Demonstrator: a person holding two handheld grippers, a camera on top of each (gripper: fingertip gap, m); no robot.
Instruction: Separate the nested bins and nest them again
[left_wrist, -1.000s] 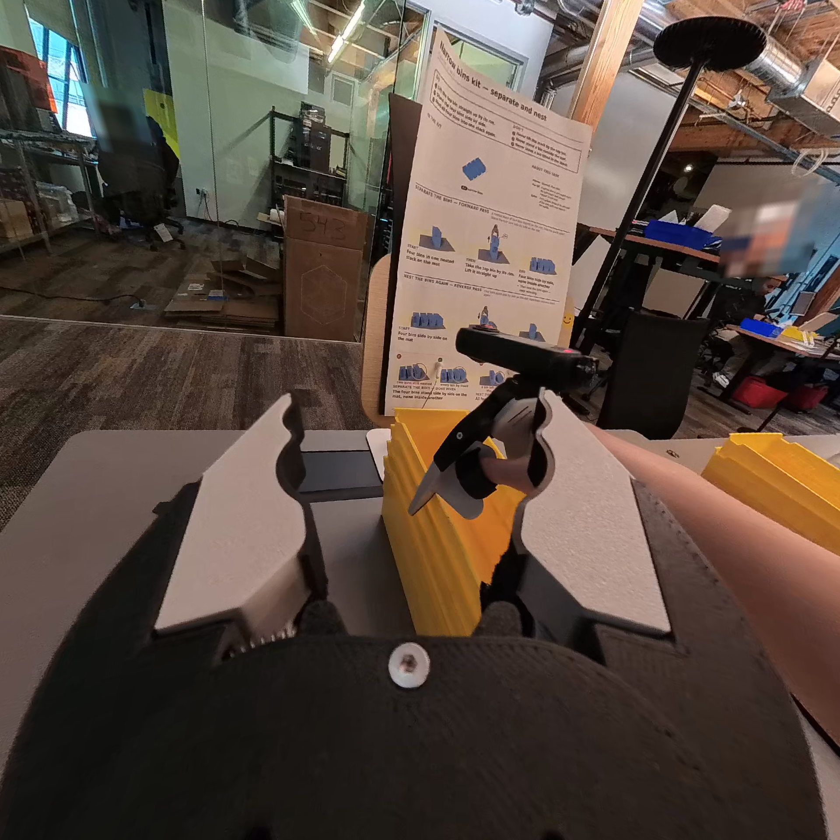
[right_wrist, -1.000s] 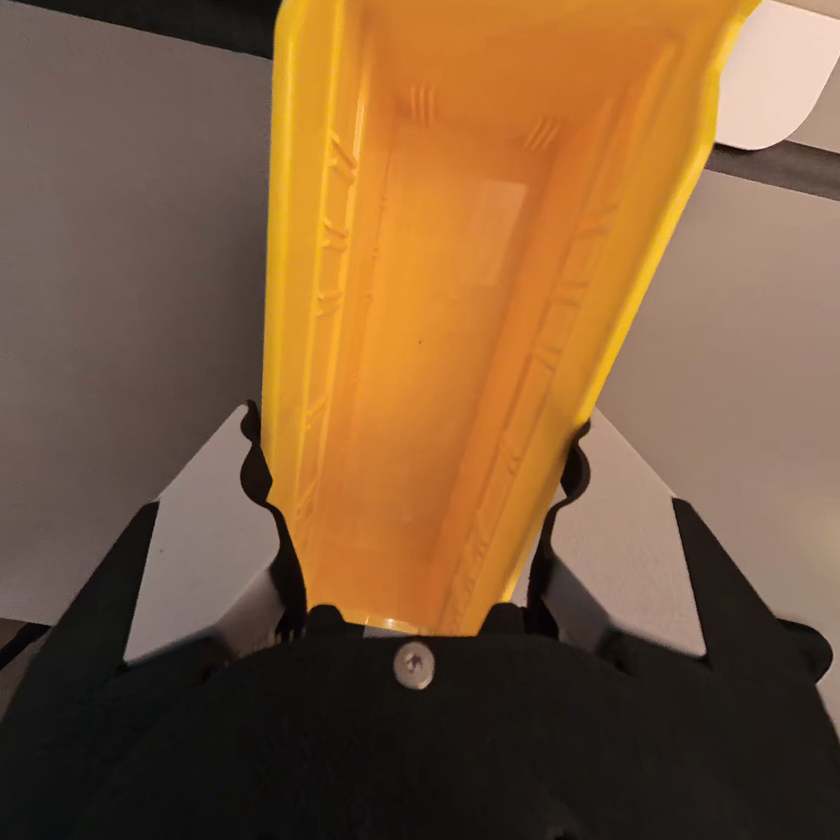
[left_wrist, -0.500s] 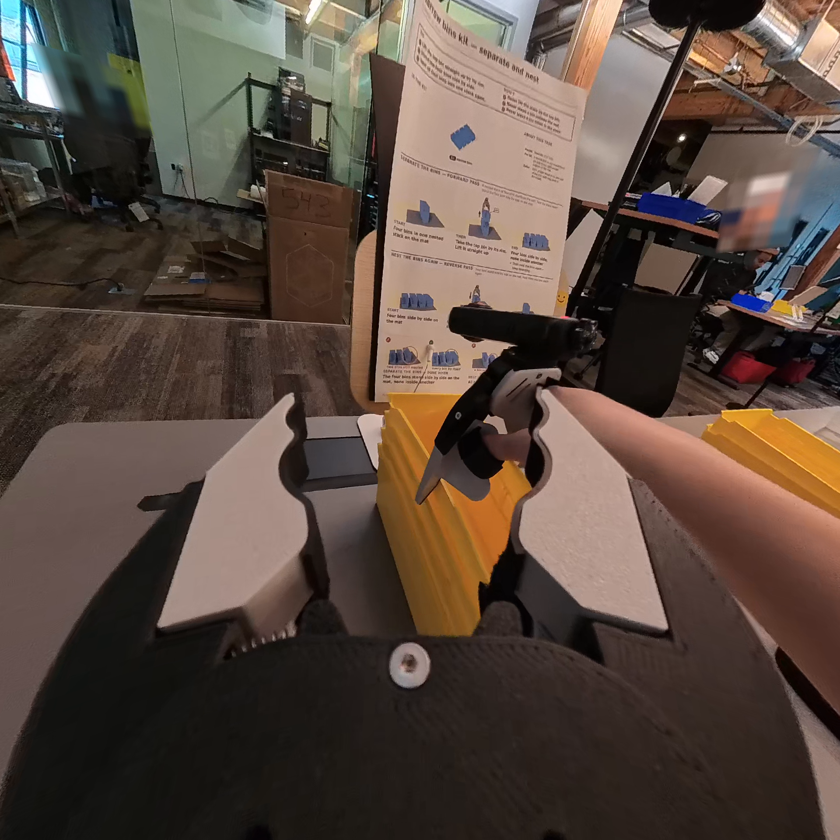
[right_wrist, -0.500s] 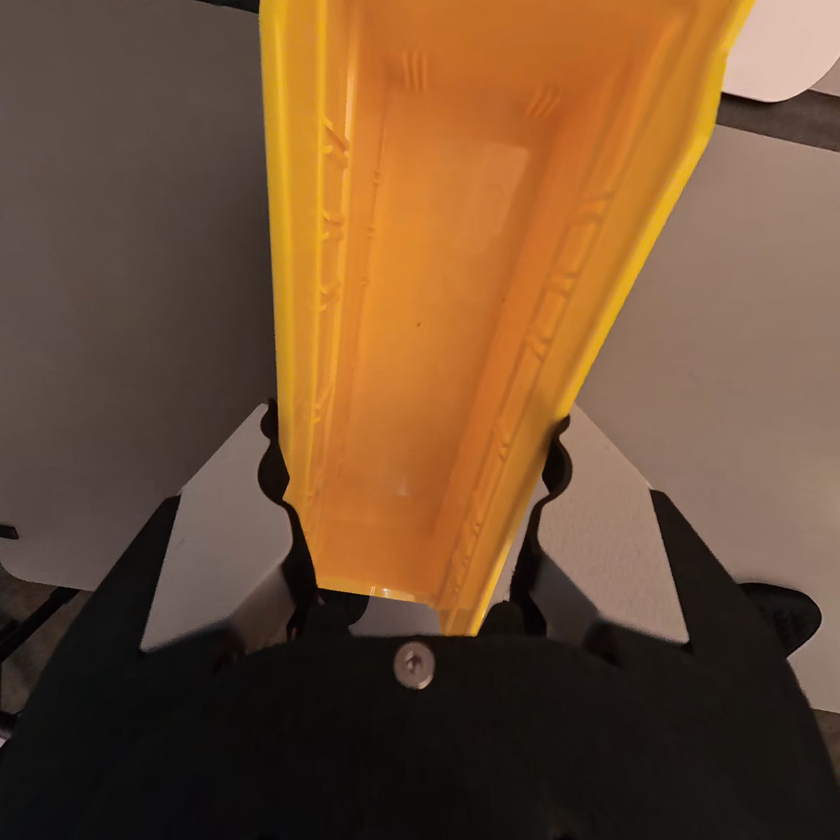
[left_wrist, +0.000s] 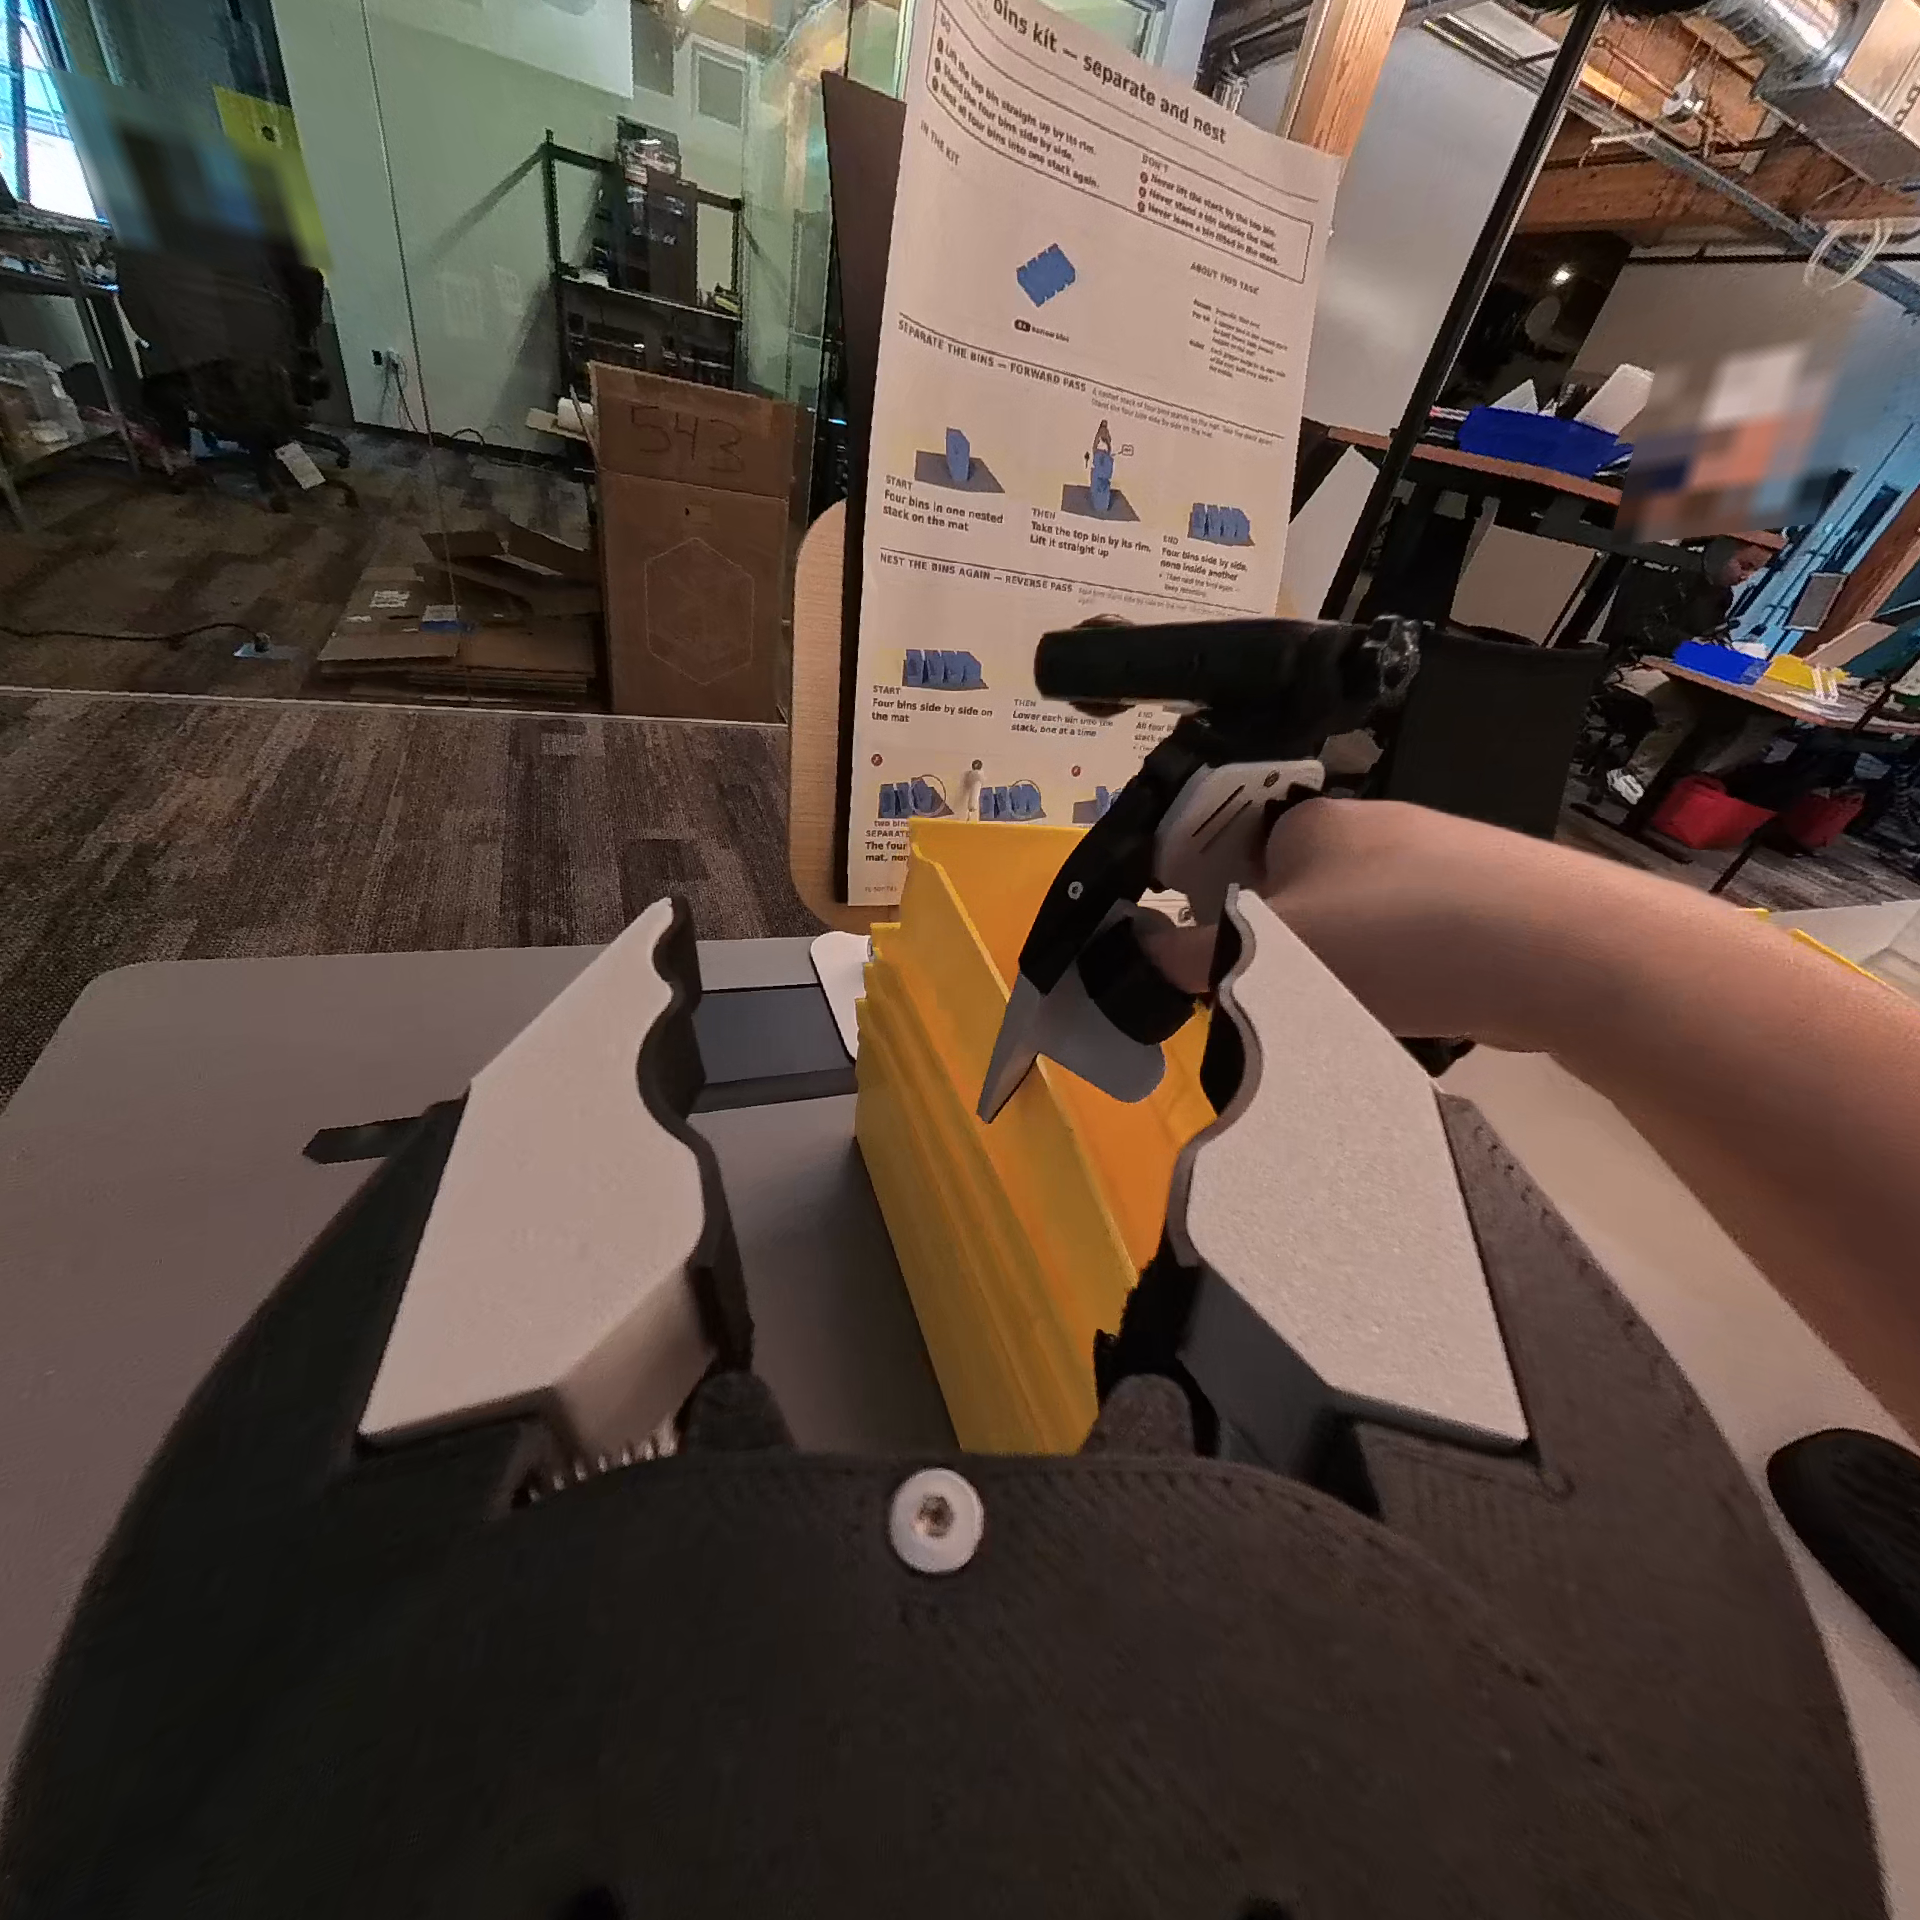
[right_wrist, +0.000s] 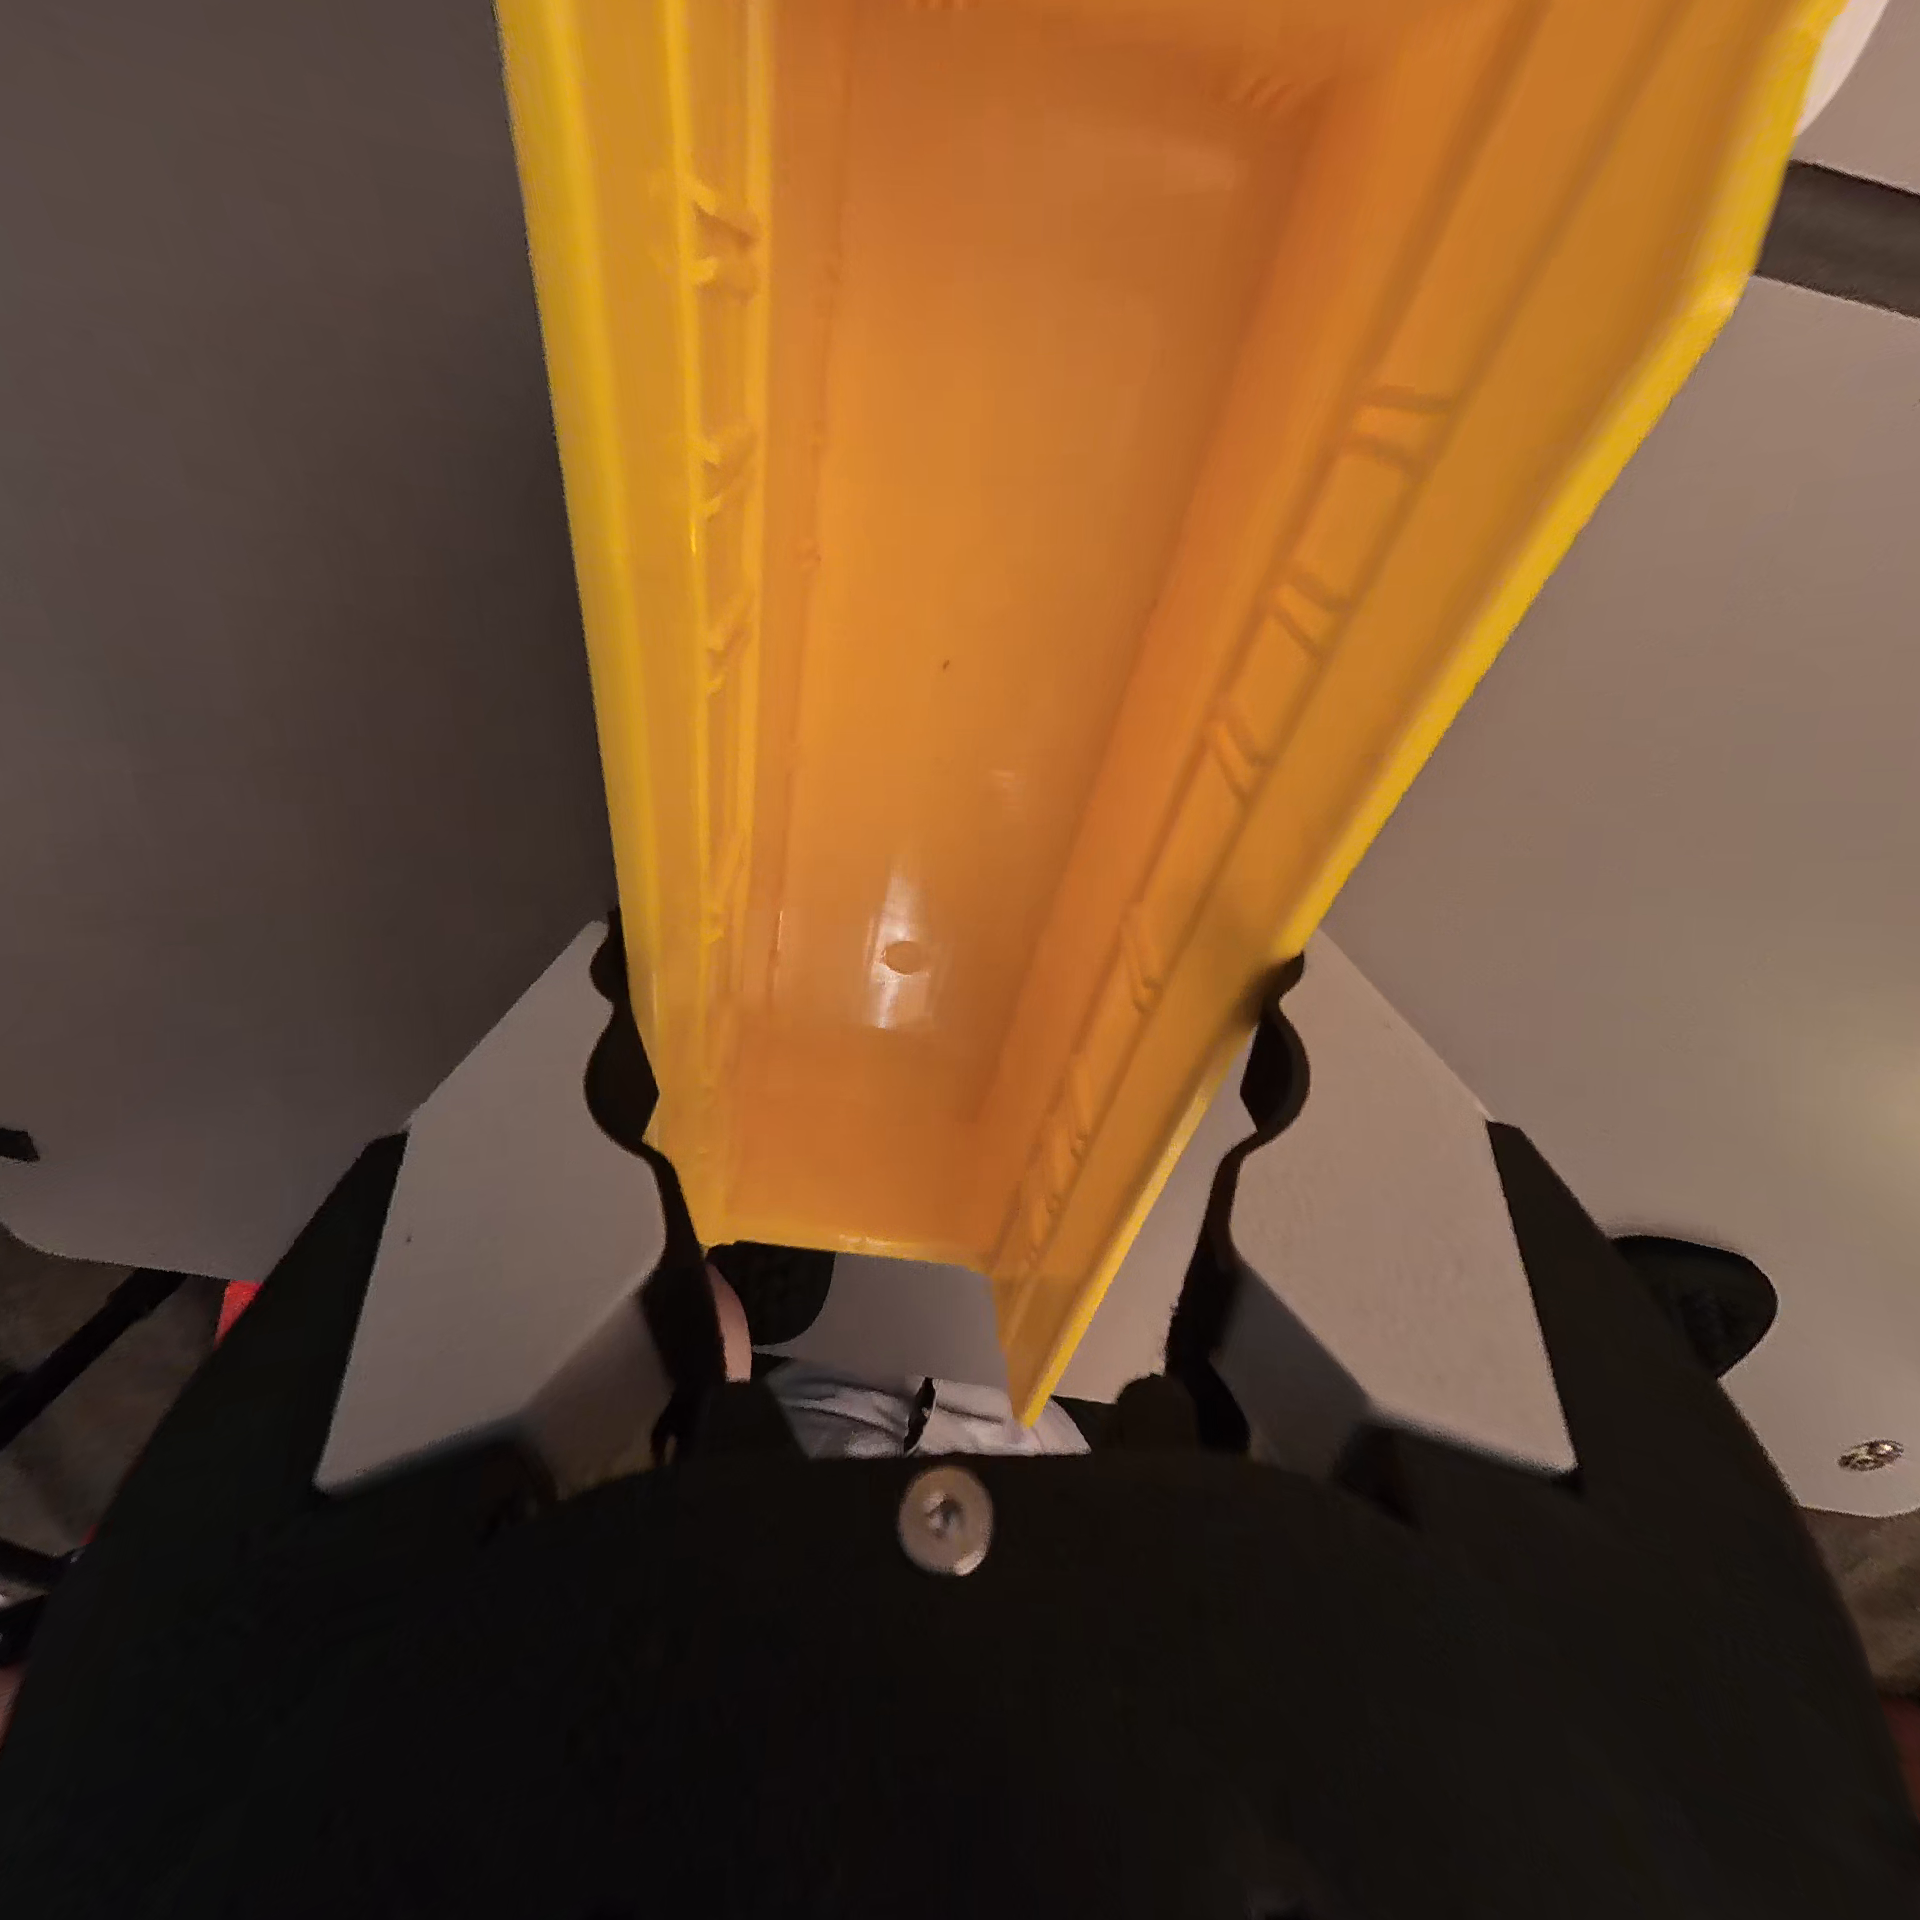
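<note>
Grey wood-look floor (left_wrist: 312, 810) spreads at nine o'clock. A glass wall (left_wrist: 468, 208) stands at eleven; desks (left_wrist: 1507, 468) at two.

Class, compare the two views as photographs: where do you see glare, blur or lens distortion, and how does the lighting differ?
Left wrist view: bright daylight, strong wide-angle bending at the edges, mosaic patches over the background. Right wrist view: dim and warm, a glare spot on the floor of the yellow bin, its edges motion-blurred, the table in shadow.

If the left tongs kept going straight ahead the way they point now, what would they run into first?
Most likely the stack of nested yellow plastic bins, which already stands between the left tongs, close against the right-hand finger. Past it stands the printed white instruction sheet, though depth is hard to judge.
</note>
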